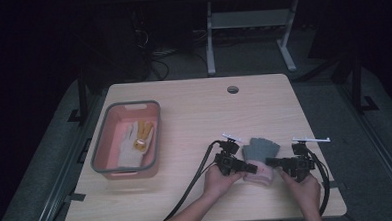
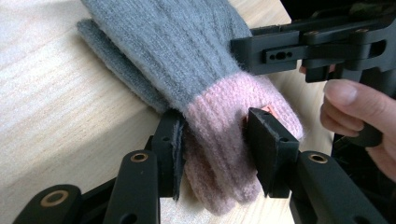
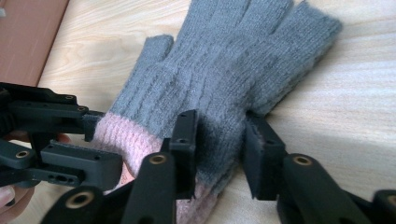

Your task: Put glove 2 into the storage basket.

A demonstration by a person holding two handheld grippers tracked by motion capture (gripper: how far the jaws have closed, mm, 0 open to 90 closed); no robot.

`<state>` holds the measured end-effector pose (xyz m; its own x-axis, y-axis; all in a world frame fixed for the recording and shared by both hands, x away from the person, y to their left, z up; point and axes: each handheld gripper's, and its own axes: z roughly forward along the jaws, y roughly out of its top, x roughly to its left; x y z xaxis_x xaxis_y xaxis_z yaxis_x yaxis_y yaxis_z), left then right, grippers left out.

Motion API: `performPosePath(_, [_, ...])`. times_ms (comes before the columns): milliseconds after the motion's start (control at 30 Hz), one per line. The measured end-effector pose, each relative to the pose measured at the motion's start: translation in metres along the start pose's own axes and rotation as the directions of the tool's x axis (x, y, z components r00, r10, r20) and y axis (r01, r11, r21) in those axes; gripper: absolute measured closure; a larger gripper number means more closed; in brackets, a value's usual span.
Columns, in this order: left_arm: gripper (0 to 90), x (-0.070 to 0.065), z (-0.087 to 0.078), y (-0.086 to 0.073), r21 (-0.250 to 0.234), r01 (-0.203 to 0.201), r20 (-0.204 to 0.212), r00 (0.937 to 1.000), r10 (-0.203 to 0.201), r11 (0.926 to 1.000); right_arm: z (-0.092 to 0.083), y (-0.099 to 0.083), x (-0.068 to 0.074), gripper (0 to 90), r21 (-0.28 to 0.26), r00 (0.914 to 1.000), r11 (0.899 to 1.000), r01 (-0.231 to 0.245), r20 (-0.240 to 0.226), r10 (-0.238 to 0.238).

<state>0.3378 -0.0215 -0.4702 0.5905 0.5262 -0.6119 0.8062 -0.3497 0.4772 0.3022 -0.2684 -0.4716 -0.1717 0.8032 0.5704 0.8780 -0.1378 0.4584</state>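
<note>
At the left of the table point(image 1: 183, 98) sits a pink tub point(image 1: 126, 139) with a grey rim, and inside it lie a pale glove point(image 1: 126, 141) and a tan one point(image 1: 144, 135). Well to its right, near my edge of the table, is the grey glove point(image 1: 260, 160) with the pink cuff, lying flat with its fingers pointing away from me. My left gripper point(image 1: 241, 165) comes at it from the left, jaws narrowed on the pink cuff point(image 2: 224, 140), one pad against each side of the knit. My right gripper point(image 1: 275, 162) comes from the right, jaws narrowed on the grey palm edge just above the cuff, the knit bunched between the pads point(image 3: 187, 140).
</note>
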Motion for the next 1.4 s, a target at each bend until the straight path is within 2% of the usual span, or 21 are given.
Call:
performPosePath(133, [60.5,0.0,0.0,0.0,-0.012,0.002,0.006,1.0,-0.002,0.9999,0.001,0.0,-0.003,77.3,-0.004,0.9993,1.0,-0.001,-0.038,0.001])
performPosePath(300, [64.2,0.002,-0.002,0.0,-0.017,0.0,0.021,0.9998,0.001,0.9999,0.0,0.001,-0.003,79.0,-0.007,0.9983,1.0,0.0,-0.058,0.0])
performPosePath(400, [64.7,0.003,-0.002,0.0,-0.022,0.01,0.033,0.9994,-0.01,0.9997,-0.002,0.002,-0.002,79.2,-0.014,0.9975,1.0,0.002,-0.07,-0.003])
performPosePath(633, [65.3,0.005,-0.008,0.001,-0.025,0.006,0.044,0.999,-0.005,0.9997,-0.006,0.005,0.004,79.3,-0.027,0.9958,1.0,-0.001,-0.091,-0.002])
performPosePath(800, [65.4,0.005,-0.02,0.003,-0.044,-0.011,0.05,0.9986,0.014,0.999,-0.008,0.009,0.011,79.3,-0.038,0.9945,0.999,0.011,-0.104,-0.015])
performPosePath(1400, [67.3,0.008,-0.066,0.006,-0.103,-0.018,0.065,0.9976,0.024,0.9945,-0.006,0.027,0.047,79.1,-0.048,0.9858,0.997,0.057,-0.155,-0.064])
